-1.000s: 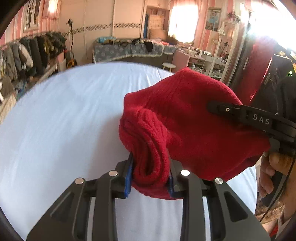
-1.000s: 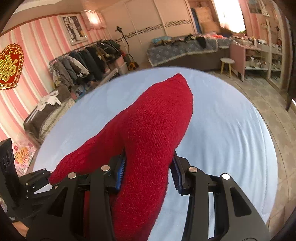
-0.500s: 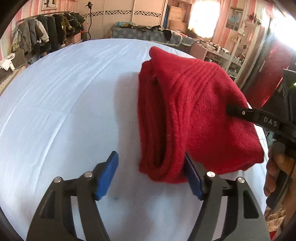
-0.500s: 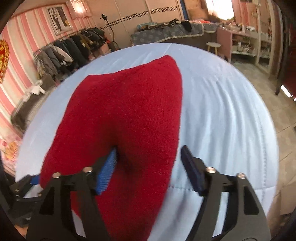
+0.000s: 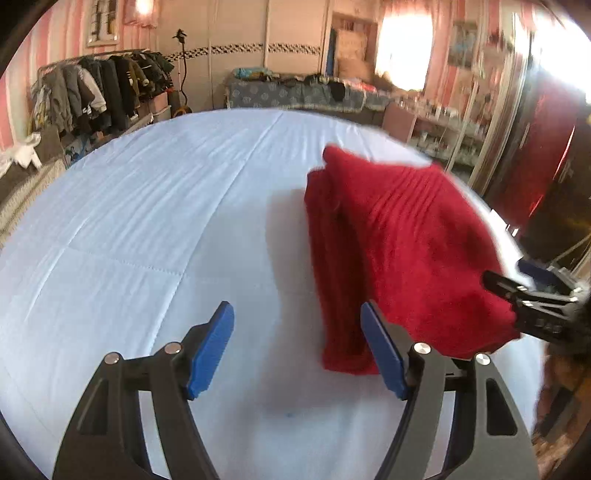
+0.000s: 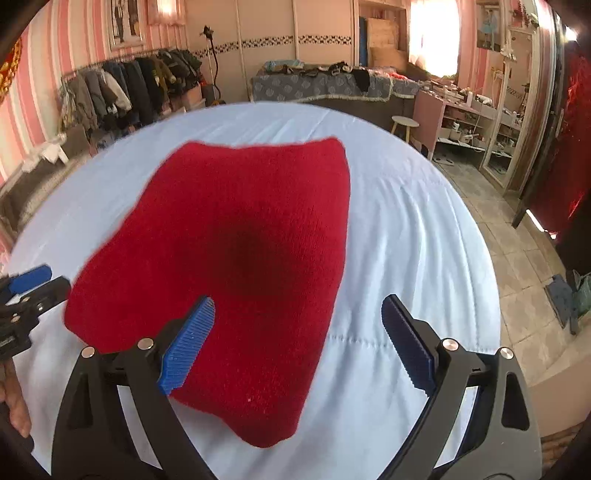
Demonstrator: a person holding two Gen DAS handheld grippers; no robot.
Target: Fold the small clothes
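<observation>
Freshly released, the red knit garment [image 6: 236,258] lies on the white bed [image 5: 147,229]; left gripper [image 5: 295,347] and right gripper [image 6: 295,343], jaws just opened wide and gripping nothing, should clear before smoothing.

The walls [image 6: 55,74] carry pink and white vertical stripes, with a framed picture [image 6: 123,22] hung high on the far left. A rack of dark coats and jackets [image 6: 129,85] stands along the left wall, and a black stand [image 6: 212,62] rises just right of it. Pale wardrobe doors [image 6: 269,48] with a chequered band fill the far wall. A long bench with a patterned blue-grey cover [image 6: 317,86] holds scattered clothes. Bright daylight floods through a curtained window [image 6: 432,33] at far right. A small white stool [image 6: 404,123] and pink shelves [image 6: 454,118] sit nearby on the tiled floor [image 6: 517,236].
</observation>
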